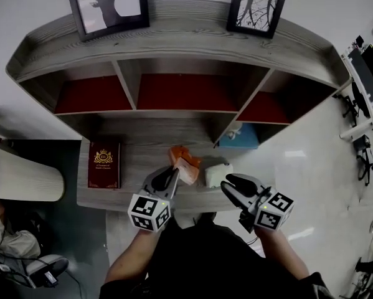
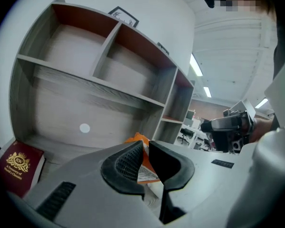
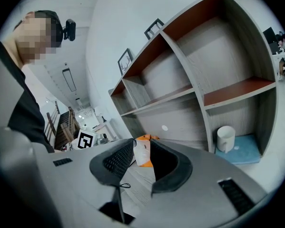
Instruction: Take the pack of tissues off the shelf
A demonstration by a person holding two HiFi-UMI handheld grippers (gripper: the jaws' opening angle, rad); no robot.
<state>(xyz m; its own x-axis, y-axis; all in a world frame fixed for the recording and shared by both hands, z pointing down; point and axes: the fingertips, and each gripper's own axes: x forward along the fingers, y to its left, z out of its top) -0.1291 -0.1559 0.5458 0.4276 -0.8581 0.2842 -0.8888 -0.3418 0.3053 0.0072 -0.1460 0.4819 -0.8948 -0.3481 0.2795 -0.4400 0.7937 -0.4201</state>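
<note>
**Left gripper (image 1: 172, 174) in the foreground, pinching the pack of tissues (image 1: 186, 164): how the hold may fail**

We see the orange pack clear of the compartments, low over the front ledge (image 1: 139, 157) of the shelf (image 1: 186, 36). Whether it rests on the wood we cannot tell. The left jaws stand almost together with the pack's edge between their ribbed pads, a thin bite near the tips. We judge this the chief risk: soft wrapping may slide out of so shallow a pinch, or the pack may swing and drop if carried briskly. At 3 o'clock of the pack, just beside it, sits a white object (image 1: 217, 174), which a sideways sweep could knock off the ledge. The right gripper (image 1: 226, 184) hangs at 4 o'clock, jaws partly apart and gripping nothing. Its tips are close to that white object, so a careless advance might push it. Farther out, a red book (image 1: 104, 164) lies at 9 o'clock and a blue item (image 1: 241, 137) at 1 o'clock, both well apart from the pack.
</note>
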